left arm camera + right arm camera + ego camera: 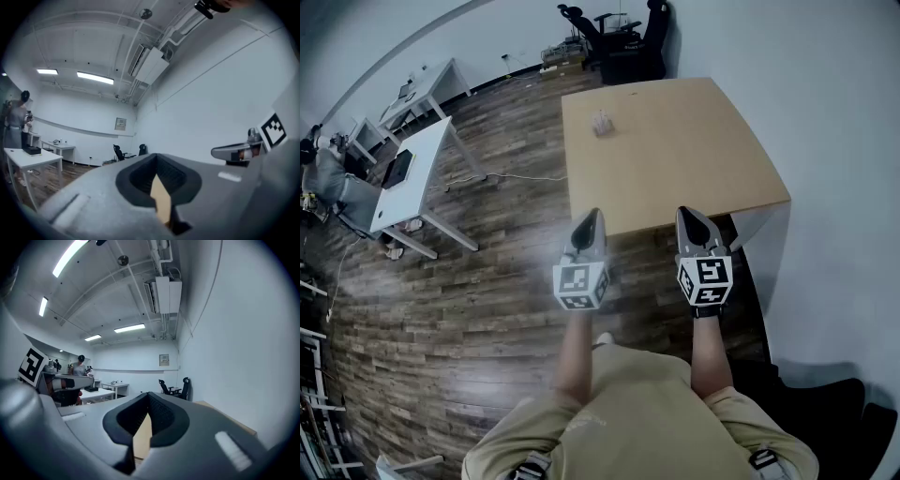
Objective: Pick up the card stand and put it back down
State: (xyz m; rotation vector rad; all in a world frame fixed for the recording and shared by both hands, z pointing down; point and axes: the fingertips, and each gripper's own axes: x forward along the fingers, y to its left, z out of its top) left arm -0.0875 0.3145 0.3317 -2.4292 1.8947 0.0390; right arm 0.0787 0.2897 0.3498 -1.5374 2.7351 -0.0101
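The card stand (602, 123) is a small clear holder standing near the far left corner of the light wooden table (684, 159). Both grippers hover level over the floor, just short of the table's near edge and far from the stand. My left gripper (592, 216) has its jaws closed to a point with nothing between them. My right gripper (685, 213) looks the same, shut and empty. In the left gripper view my left gripper (161, 190) shows only a thin sliver of tabletop between its pads. The right gripper view shows the same for my right gripper (142, 430). The stand is hidden in both gripper views.
White desks (411, 173) stand on the wooden floor to the left, with a person (321, 167) beside them. Black office chairs (623, 39) sit behind the table's far edge. A white wall runs along the right side, and a cable (525, 177) lies on the floor.
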